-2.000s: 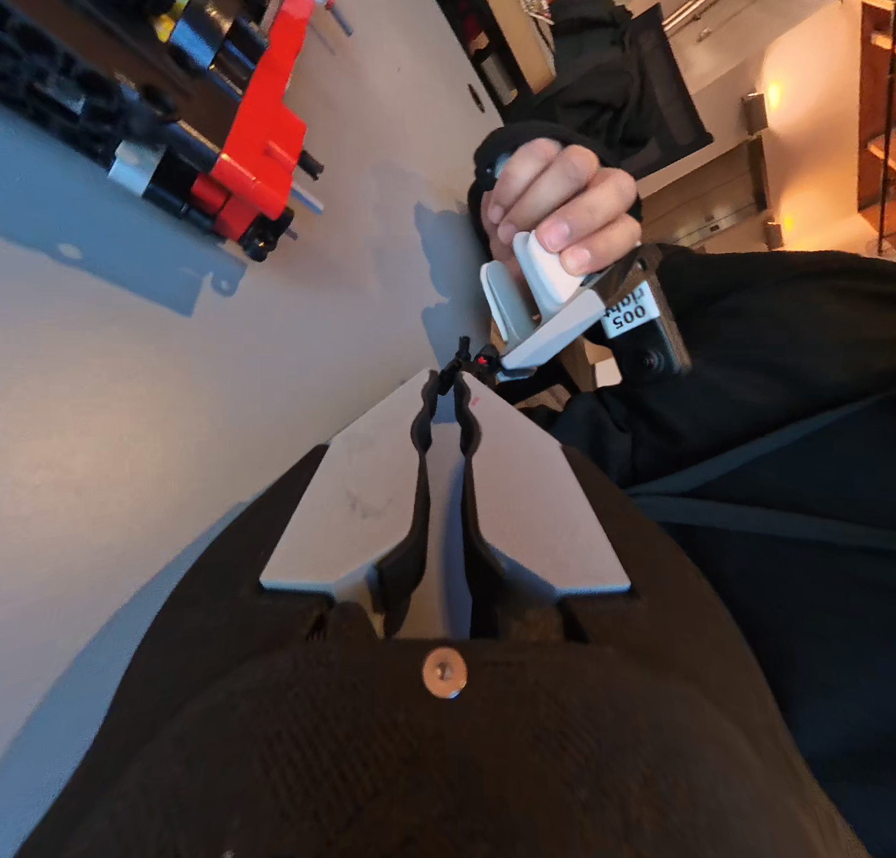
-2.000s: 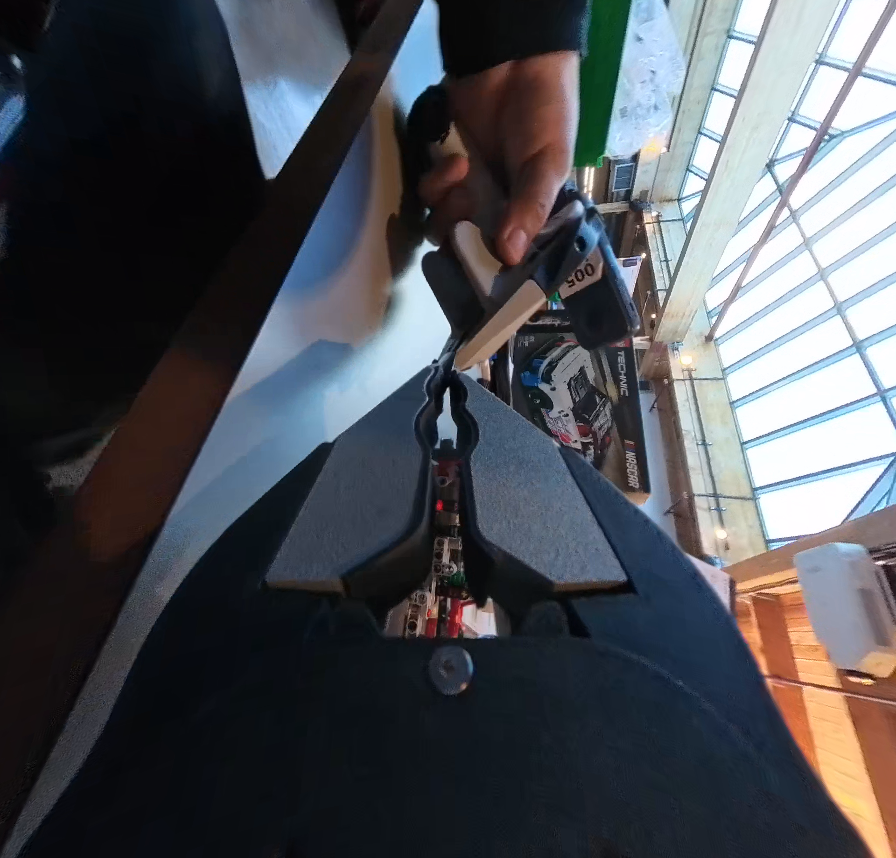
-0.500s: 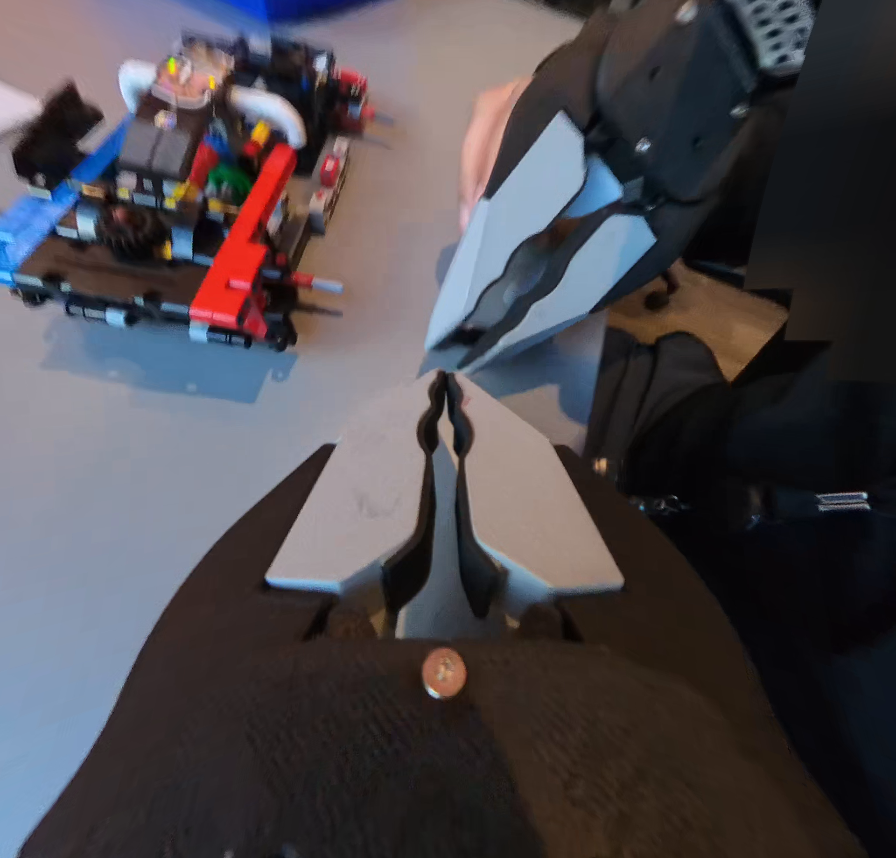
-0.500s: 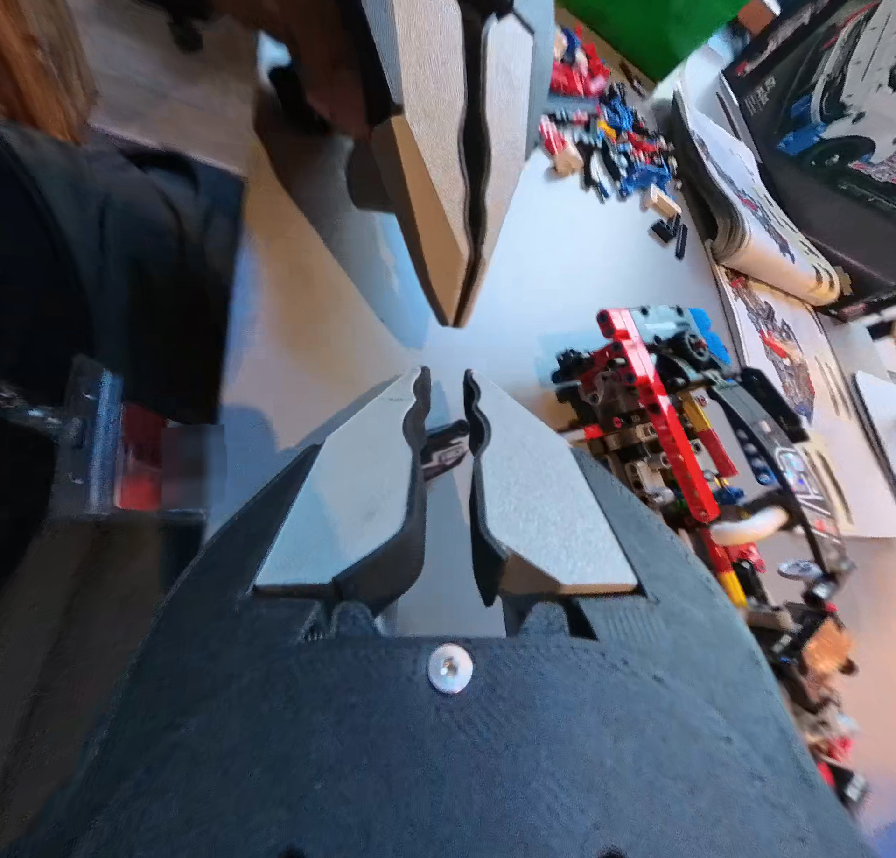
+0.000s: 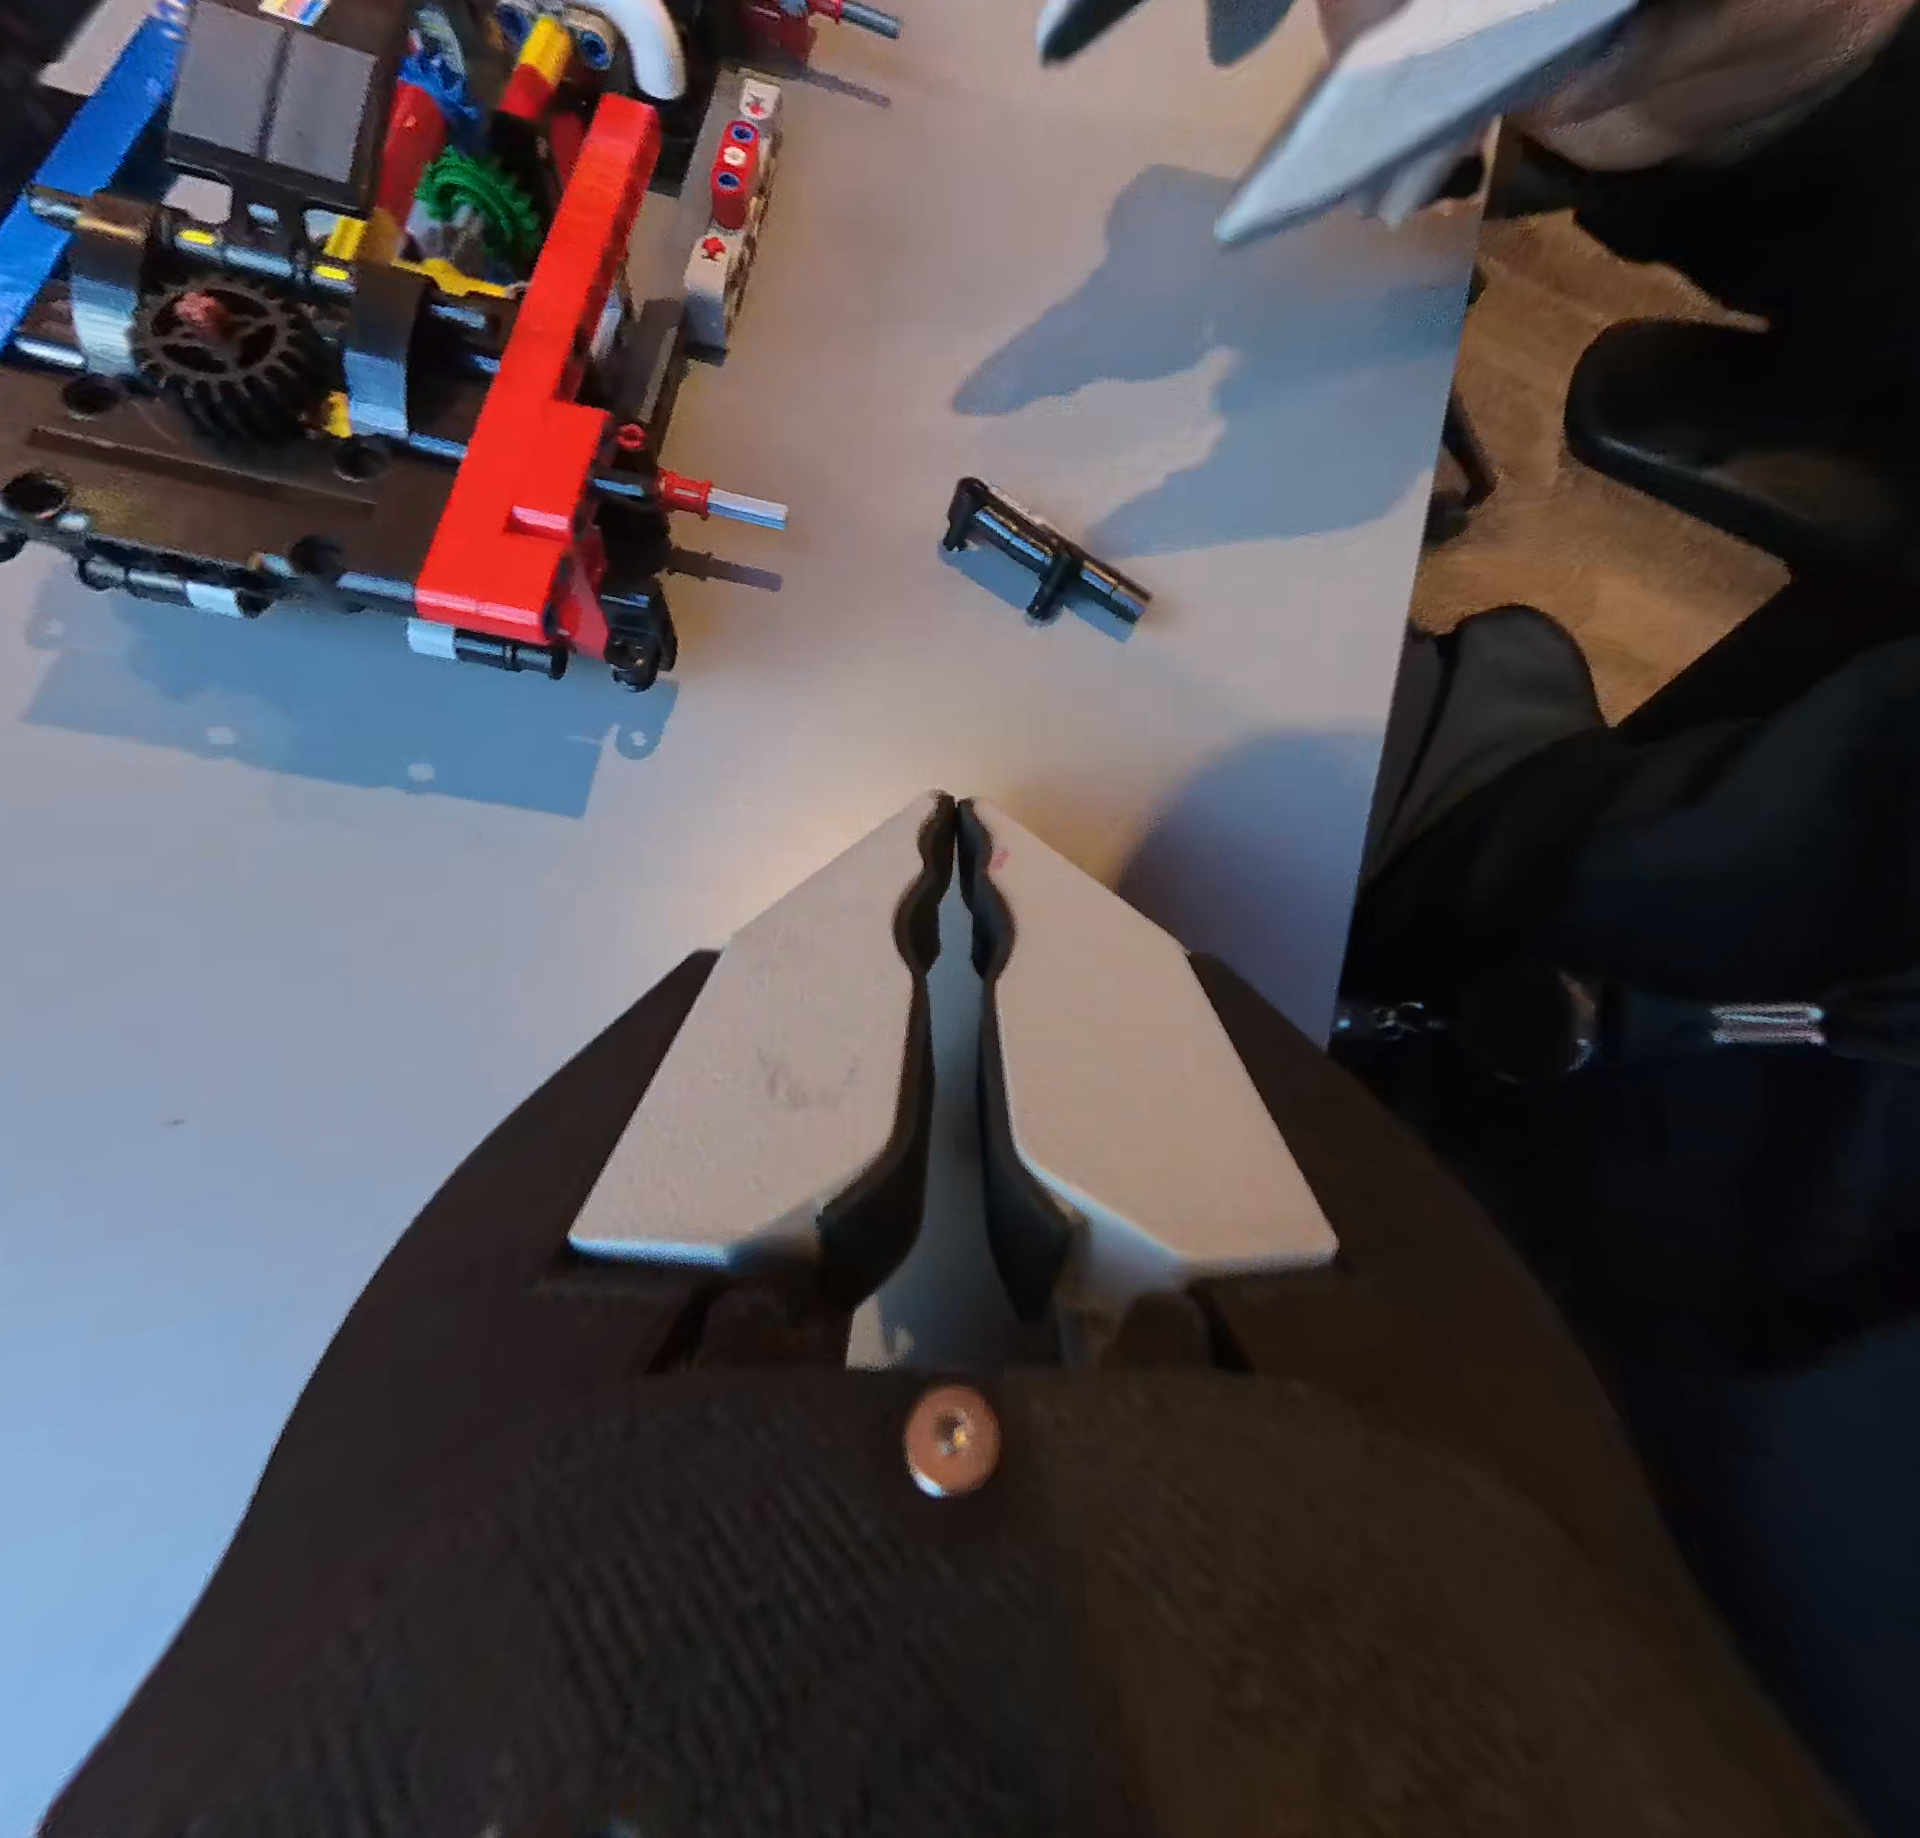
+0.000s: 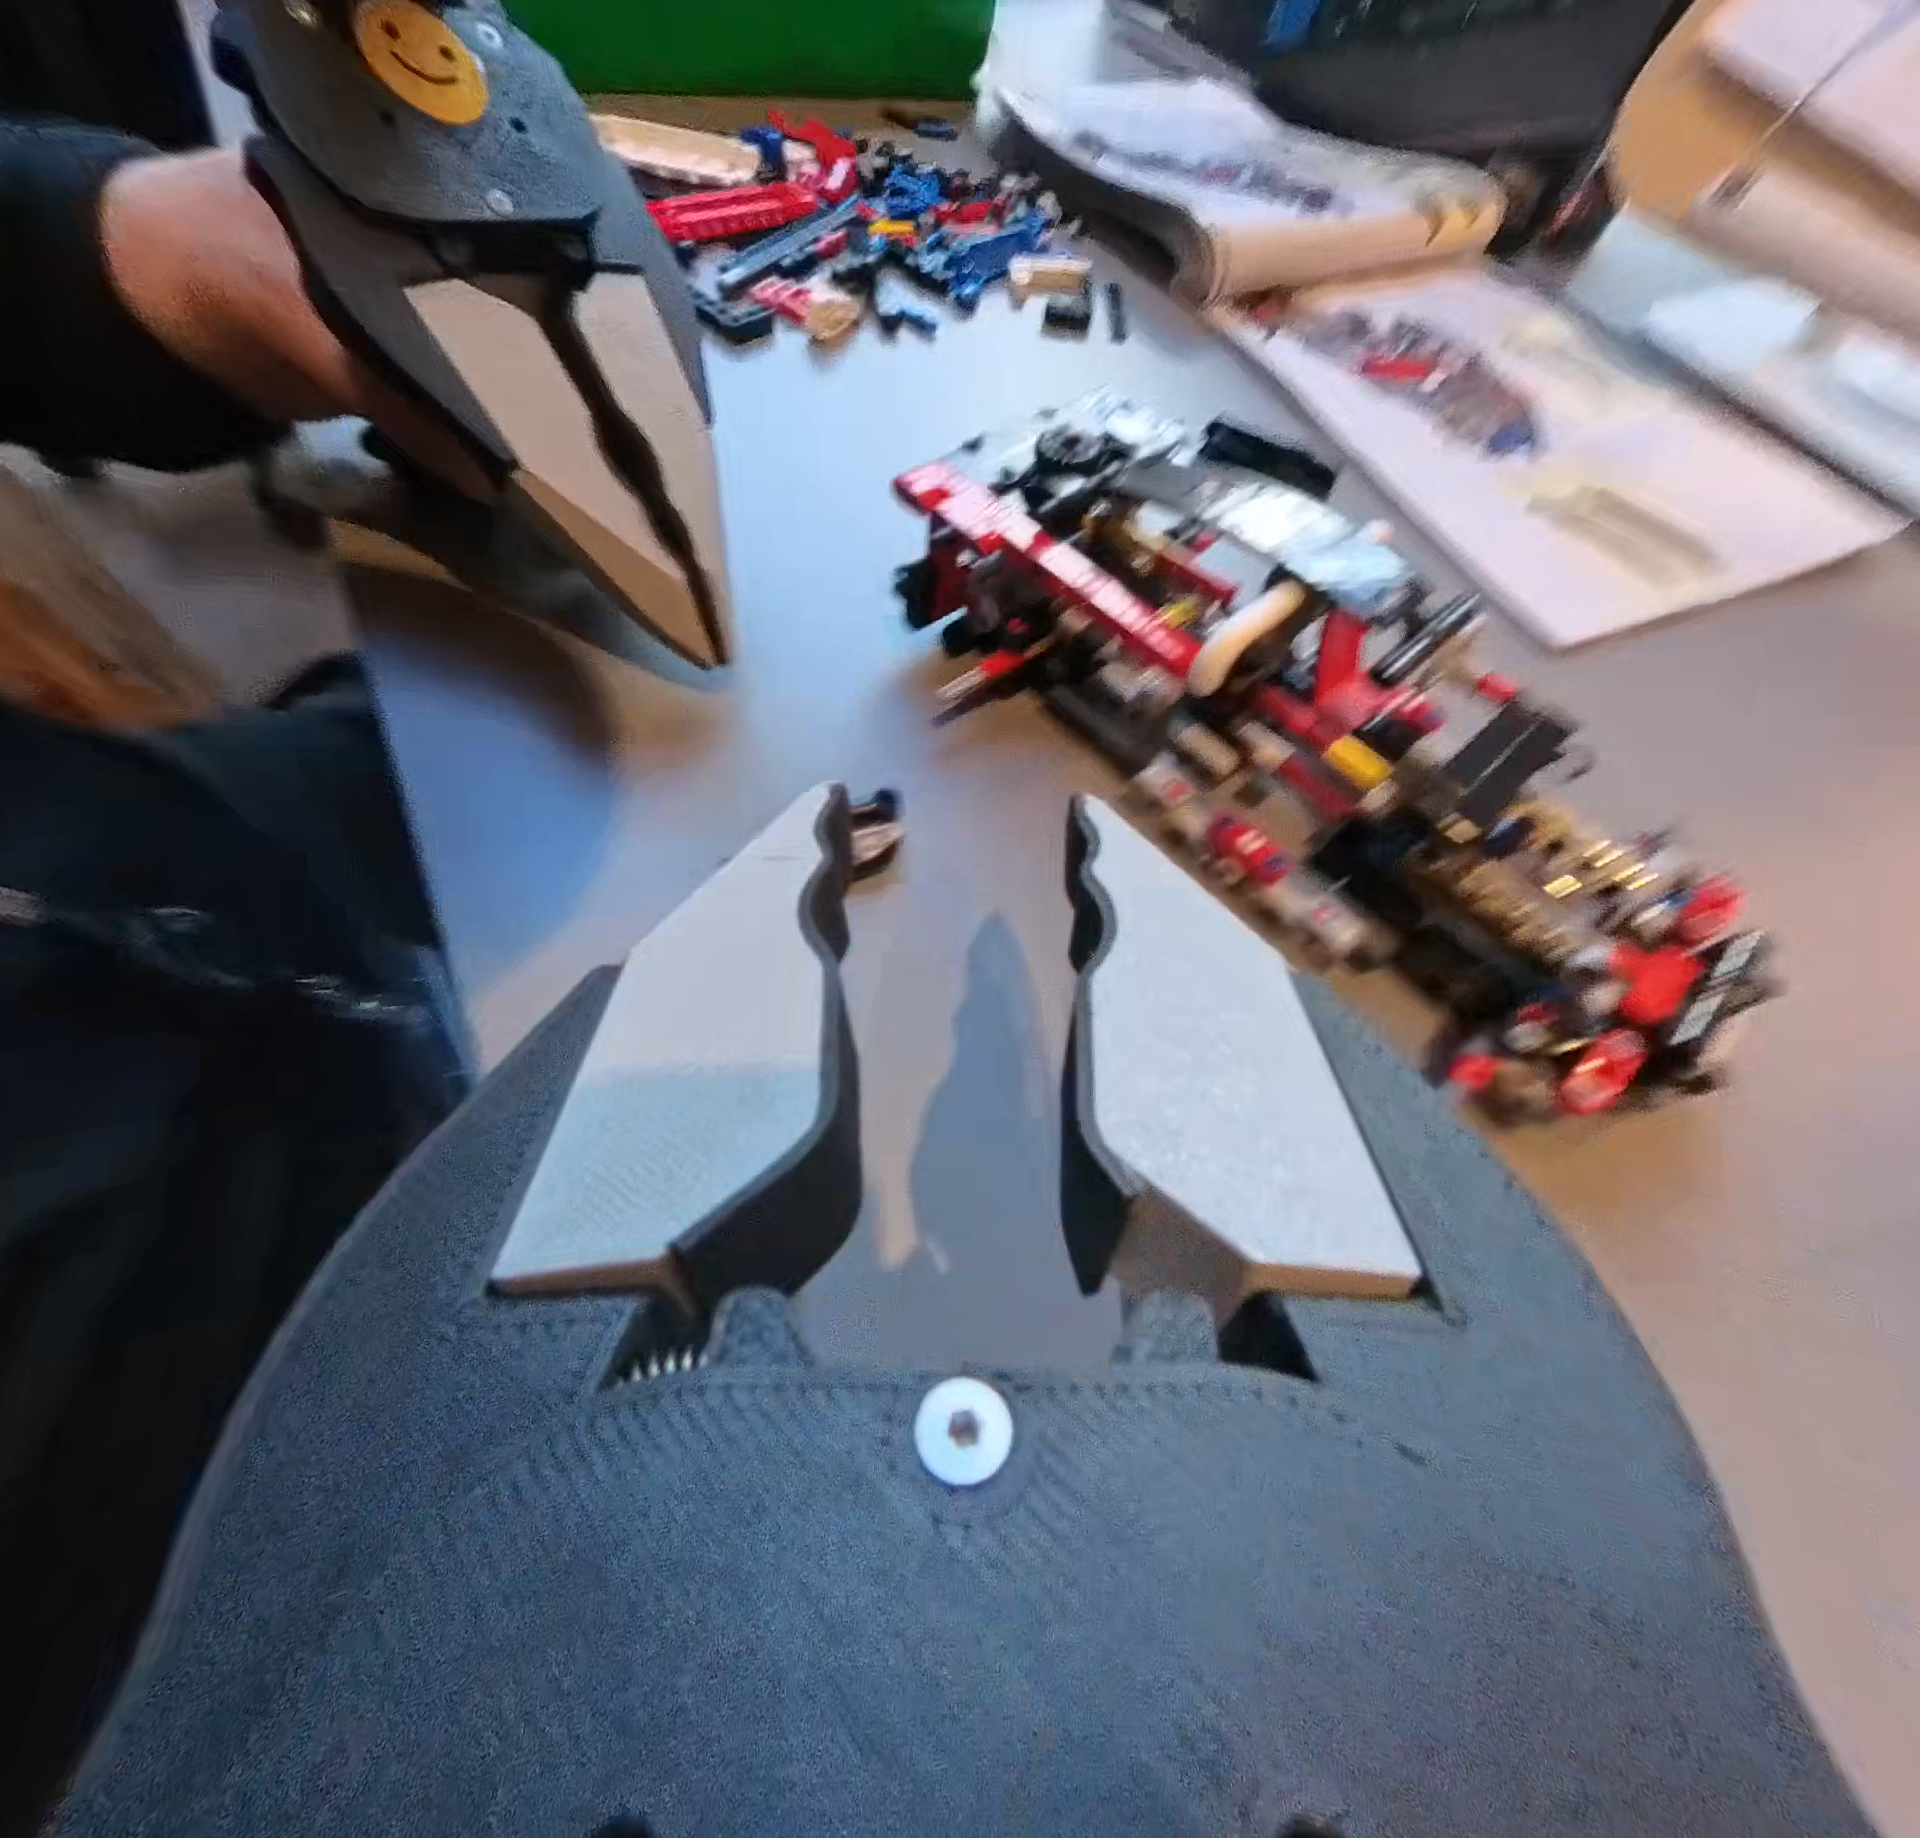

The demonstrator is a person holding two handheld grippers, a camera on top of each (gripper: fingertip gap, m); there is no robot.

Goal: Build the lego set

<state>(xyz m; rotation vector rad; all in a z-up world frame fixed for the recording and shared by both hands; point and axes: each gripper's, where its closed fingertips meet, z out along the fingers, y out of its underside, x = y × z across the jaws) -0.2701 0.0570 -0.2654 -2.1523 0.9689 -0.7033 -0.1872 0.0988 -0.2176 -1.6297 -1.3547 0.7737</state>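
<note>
On the grey surface [image 5: 260, 1009]: half-built lego car chassis [image 5: 343, 313], red side beam, black gear, green gear, blue strip, white curved pieces, axles sticking out toward the near edge
Loose part: small black lego piece [image 5: 1039, 562] lying flat on the surface, apart from the chassis, between it and the surface's right edge; in the right wrist view it shows just beside the left fingertip [image 6: 873, 832], blurred, contact cannot be told
Left tool [image 5: 954, 822]: fingers pressed together at the tips, nothing between them, hovering above bare surface nearer than the black piece
Right tool [image 6: 966, 832]: fingers spread wide, nothing pinched, bare surface visible in the gap; chassis [image 6: 1299, 749] to its right
Left tool in right view [image 6: 717, 645]: up left, held by a hand [image 6: 208, 302] in a dark sleeve, tips together and pointing down at the surface, yellow round sticker on its body
Right tool in left view [image 5: 1299, 126]: top right corner, blurred, above the surface
Far end of surface: pile of loose lego parts [image 6: 883, 230] in red, blue, black; green bin [image 6: 748, 1] behind the pile; open instruction booklets [image 6: 1507, 438] and the set's box [image 6: 1434, 12] to the right
Off the surface edge: dark clothing and a wooden floor [image 5: 1558, 541]
</note>
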